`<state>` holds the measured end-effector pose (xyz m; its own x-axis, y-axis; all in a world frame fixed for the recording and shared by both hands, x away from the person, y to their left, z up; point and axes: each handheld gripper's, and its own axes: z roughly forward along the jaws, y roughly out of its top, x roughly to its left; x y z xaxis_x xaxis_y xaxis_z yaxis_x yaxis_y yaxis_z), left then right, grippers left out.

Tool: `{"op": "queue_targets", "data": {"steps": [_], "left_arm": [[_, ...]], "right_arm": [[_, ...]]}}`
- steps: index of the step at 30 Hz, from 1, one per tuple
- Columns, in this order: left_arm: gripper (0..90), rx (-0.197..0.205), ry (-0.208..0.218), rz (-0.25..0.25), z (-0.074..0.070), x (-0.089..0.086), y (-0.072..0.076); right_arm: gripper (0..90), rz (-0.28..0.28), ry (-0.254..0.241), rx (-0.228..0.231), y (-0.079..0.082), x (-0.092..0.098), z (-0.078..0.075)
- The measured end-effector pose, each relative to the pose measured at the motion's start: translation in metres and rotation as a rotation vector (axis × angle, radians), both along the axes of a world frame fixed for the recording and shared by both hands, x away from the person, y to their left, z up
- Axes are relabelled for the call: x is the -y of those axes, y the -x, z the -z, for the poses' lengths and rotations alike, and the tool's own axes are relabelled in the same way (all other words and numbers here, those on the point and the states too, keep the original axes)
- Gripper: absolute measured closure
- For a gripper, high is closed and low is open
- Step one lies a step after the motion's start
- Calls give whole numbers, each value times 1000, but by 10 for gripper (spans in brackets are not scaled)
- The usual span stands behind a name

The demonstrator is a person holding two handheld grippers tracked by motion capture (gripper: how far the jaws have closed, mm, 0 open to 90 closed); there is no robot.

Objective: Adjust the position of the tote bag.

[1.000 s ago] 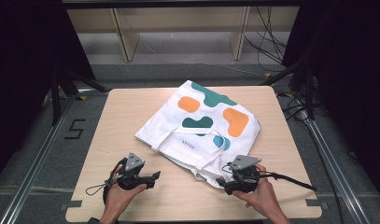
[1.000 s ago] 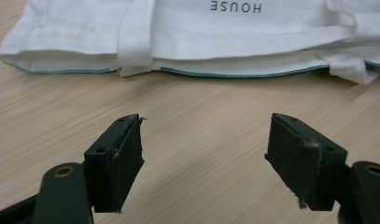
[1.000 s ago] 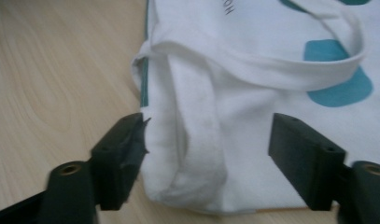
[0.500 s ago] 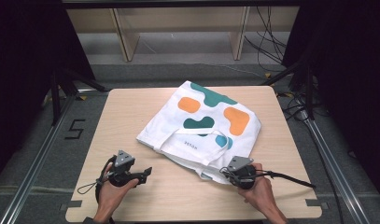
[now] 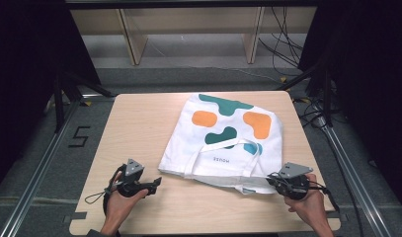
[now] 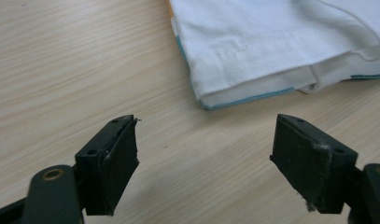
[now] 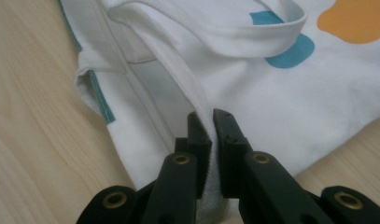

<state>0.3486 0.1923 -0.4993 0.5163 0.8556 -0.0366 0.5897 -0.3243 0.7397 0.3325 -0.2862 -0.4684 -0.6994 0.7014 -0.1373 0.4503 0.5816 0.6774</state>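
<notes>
A white tote bag [image 5: 223,133] printed with teal and orange blobs lies flat on the wooden table [image 5: 139,123], its handles toward me. My right gripper [image 5: 270,177] is at the bag's near right corner. In the right gripper view it [image 7: 211,121] is shut on a white handle strap [image 7: 183,79] that runs down between the jaws. My left gripper [image 5: 156,183] rests on the table just left of the bag's near left corner. Its jaws [image 6: 204,154] stand wide open with bare wood between them, and the bag's teal-trimmed corner [image 6: 271,46] lies a little ahead.
Bare table spreads to the left of the bag. Metal rails [image 5: 40,168] run along both sides of the table, cables [image 5: 287,44] lie on the floor at the back right, and wooden shelving legs [image 5: 132,42] stand behind. A "5" mark [image 5: 80,137] is on the floor at left.
The right gripper's jaws closed on the handle strap and the hand moved right, dragging the bag's near edge with it. The left gripper stayed nearly in place, open.
</notes>
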Motion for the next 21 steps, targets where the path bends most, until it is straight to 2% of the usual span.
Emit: {"op": "queue_targets", "data": {"steps": [1,2,3,4,5,6,8,10,12,13,15,16,17,18,19,20,21], "left_arm": [[231,-14,-13,48,2,8,-2],[233,-3,11,38,4,14,-3],[233,-1,-15,51,5,17,-6],[233,4,-34,60,5,19,-8],[238,4,-34,60,5,19,-8],[256,3,-29,57,10,24,-16],[266,4,-31,63,12,25,-19],[276,5,-56,58,15,30,-25],[281,21,-67,50,17,33,-30],[295,31,-61,49,17,35,-32],[327,41,-55,89,17,35,-35],[358,67,-42,103,18,36,-37],[395,120,-62,112,17,38,-38],[437,120,-62,112,17,38,-38],[541,182,-50,81,17,40,-38],[574,182,-50,81,17,40,-38],[574,205,-59,101,14,38,-40]], "right_arm": [[866,8,3,2,0,5,0],[864,14,3,1,0,7,-1],[860,7,6,18,-2,10,0],[853,21,-1,2,-1,10,-1],[847,16,4,11,-3,11,1],[841,24,2,-2,-3,11,2],[836,32,-1,-4,-2,10,2],[820,20,15,4,-3,9,2],[816,23,18,7,-3,9,2],[802,39,-2,-11,-2,8,3],[789,29,8,7,-4,10,3],[772,35,2,-6,-4,10,3],[744,28,4,8,-6,12,5],[744,28,4,8,-6,12,5],[706,54,0,-11,-4,11,6],[706,54,0,-11,-4,11,6],[689,51,10,-7,-4,10,7]]}}
